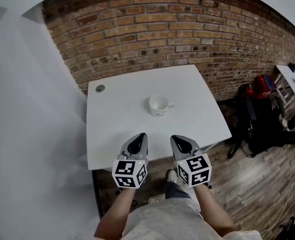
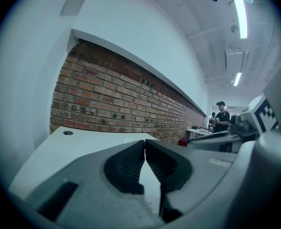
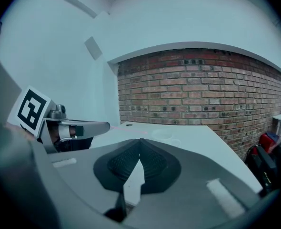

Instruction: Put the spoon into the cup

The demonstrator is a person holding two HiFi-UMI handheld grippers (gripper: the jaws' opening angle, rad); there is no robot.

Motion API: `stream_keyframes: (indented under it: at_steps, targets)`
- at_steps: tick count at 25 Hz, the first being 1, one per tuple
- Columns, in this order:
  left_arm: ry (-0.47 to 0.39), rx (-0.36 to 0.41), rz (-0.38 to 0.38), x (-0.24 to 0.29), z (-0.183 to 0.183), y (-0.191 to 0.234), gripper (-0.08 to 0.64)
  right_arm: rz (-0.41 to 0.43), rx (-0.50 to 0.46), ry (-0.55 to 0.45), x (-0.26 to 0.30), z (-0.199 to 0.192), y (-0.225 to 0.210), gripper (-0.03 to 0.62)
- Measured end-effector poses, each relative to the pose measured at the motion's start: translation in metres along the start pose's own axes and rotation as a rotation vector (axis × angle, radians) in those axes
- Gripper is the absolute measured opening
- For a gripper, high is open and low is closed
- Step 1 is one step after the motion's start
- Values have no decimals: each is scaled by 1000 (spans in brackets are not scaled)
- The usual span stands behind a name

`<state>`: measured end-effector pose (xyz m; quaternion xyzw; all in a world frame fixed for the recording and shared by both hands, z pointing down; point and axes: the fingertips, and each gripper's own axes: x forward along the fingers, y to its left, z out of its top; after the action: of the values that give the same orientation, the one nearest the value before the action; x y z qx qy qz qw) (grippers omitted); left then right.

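Note:
A white cup (image 1: 159, 105) stands upright near the middle of the white table (image 1: 117, 129), its handle pointing right. In the right gripper view the cup (image 3: 166, 136) shows faintly just beyond the jaws. No spoon shows in any view. My left gripper (image 1: 140, 137) hovers over the table's front edge, below and left of the cup, jaws shut with nothing between them (image 2: 145, 142). Beside it, my right gripper (image 1: 175, 139) is level with it, below and right of the cup, also shut and empty (image 3: 139, 141).
A grey round grommet (image 1: 100, 88) sits in the table's far left corner. A brick wall (image 1: 152, 29) runs behind the table. To the right, on the wooden floor, are a black bag (image 1: 260, 126) and a red item (image 1: 263, 85). A person (image 2: 221, 119) stands far off.

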<state>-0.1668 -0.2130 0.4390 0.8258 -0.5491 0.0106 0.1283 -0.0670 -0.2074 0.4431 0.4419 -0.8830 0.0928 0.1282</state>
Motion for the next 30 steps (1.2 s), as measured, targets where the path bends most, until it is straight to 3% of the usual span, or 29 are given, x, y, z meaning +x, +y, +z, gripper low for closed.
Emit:
stream_keyframes:
  at_steps: [16,30]
  targets:
    - [101,26,52,109,-14,34,8,45,-18,-2,84,17,-78,11]
    - [219,19,88,167,-32,57,9,91,-25,26,139,27,-114,11]
